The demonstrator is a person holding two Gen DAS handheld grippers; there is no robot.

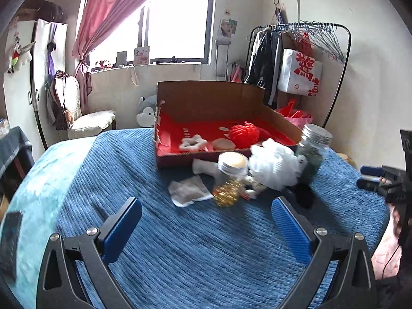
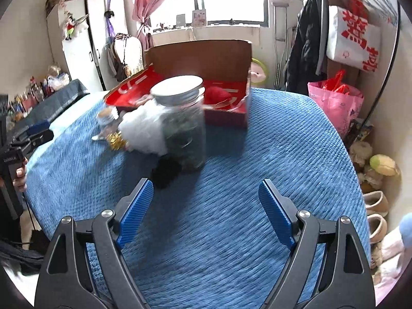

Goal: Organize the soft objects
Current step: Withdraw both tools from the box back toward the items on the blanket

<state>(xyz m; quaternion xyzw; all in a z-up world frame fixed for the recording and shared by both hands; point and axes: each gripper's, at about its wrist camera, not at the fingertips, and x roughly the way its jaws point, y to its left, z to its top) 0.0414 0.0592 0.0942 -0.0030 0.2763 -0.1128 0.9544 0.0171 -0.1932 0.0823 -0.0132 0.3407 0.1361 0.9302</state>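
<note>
On the blue bedspread [image 1: 195, 252] stands a cardboard box with a red lining [image 1: 221, 131] [image 2: 226, 113]; inside lie a red pompom [image 1: 243, 132], a white scrunchie [image 1: 191, 143] and a beige pad. In front of the box sit a white mesh puff [image 1: 273, 164] [image 2: 144, 131], a black fluffy piece [image 1: 305, 195] [image 2: 164, 170], a flat white cloth pad [image 1: 188, 190], a gold tinsel bit [image 1: 228, 193] and white socks [image 1: 206, 167]. My left gripper [image 1: 206, 224] is open above bare bedspread, short of the pile. My right gripper [image 2: 206, 206] is open too, just before the tall jar [image 2: 184, 121].
Two glass jars stand in the pile: a small one with a pale lid [image 1: 231, 166] and a tall one of dark contents [image 1: 312, 149]. A clothes rack [image 1: 303, 59], a pink bag [image 2: 334, 103] and slippers [image 2: 376, 203] lie right of the bed; a chair [image 1: 87, 121] is left.
</note>
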